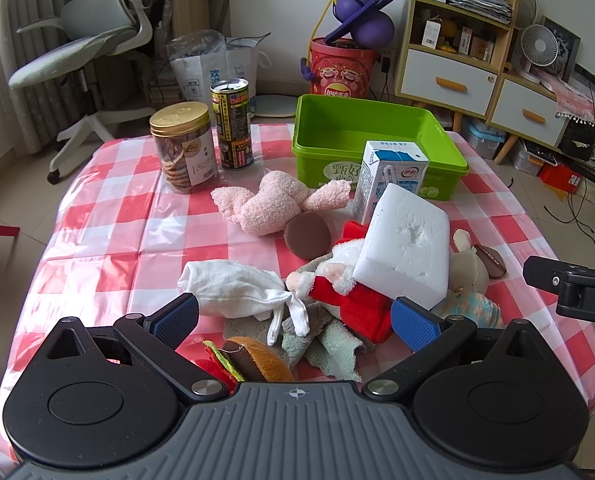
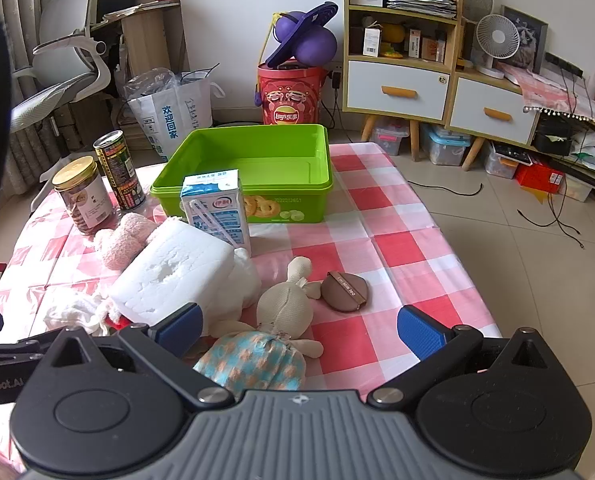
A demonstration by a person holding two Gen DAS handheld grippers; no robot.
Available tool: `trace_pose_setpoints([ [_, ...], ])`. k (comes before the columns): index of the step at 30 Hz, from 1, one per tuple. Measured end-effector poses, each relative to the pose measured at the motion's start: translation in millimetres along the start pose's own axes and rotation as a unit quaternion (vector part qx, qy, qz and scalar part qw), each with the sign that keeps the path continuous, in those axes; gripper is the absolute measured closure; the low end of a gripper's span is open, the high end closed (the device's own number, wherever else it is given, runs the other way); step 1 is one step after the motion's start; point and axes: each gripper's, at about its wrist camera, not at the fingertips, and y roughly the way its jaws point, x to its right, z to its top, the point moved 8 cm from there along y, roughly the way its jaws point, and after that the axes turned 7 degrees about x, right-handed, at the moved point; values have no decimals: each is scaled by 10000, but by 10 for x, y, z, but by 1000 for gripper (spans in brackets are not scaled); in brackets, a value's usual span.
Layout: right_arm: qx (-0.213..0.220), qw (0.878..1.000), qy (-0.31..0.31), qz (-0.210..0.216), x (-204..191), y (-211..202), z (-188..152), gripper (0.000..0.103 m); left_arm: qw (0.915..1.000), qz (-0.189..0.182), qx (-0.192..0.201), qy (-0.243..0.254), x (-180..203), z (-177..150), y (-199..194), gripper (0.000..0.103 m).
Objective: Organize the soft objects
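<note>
Fingers [image 1: 175, 316] of the left gripper [image 1: 295, 318] spread wide, nothing between them, hovering low over the near heap on the desk [image 1: 97, 220]. Right gripper [image 2: 299, 330] likewise wide open and empty, over the rabbit doll [image 2: 273, 332].

Soft things lie in a loose pile on the near half of the checked cloth: white cloth bag [image 1: 237, 288], Santa doll [image 1: 349, 292], grey-green rag [image 1: 329, 344], felt burger [image 1: 253, 360], pink plush [image 1: 273, 204] farther back, foam block [image 1: 405, 248] leaning on the Santa doll. Green bin [image 1: 337, 132] stands empty at the far side, the likely destination.

Handling, as judged:
- Cloth bag: light, limp, will sag; pinch the bunched body rather than the dangling tie.
- Foam block: very light, crumbly, surface already dented; squeeze gently across the narrow faces. It seems wide for the fingers.
- Rabbit doll: soft, floppy limbs; take the stuffed torso.
- Santa doll: partly pinned under the foam, so lifting it first may tip the block.

Milk carton [image 2: 217, 212], cookie jar [image 1: 183, 148] and can [image 1: 231, 124] are rigid and probably stay.
</note>
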Motion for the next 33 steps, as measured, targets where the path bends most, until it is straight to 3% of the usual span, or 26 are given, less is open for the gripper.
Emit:
trace_pose_setpoints([
  [33, 83, 9997, 212, -108, 118, 6, 37, 21, 9999, 27, 157, 46, 196, 57, 87, 5],
])
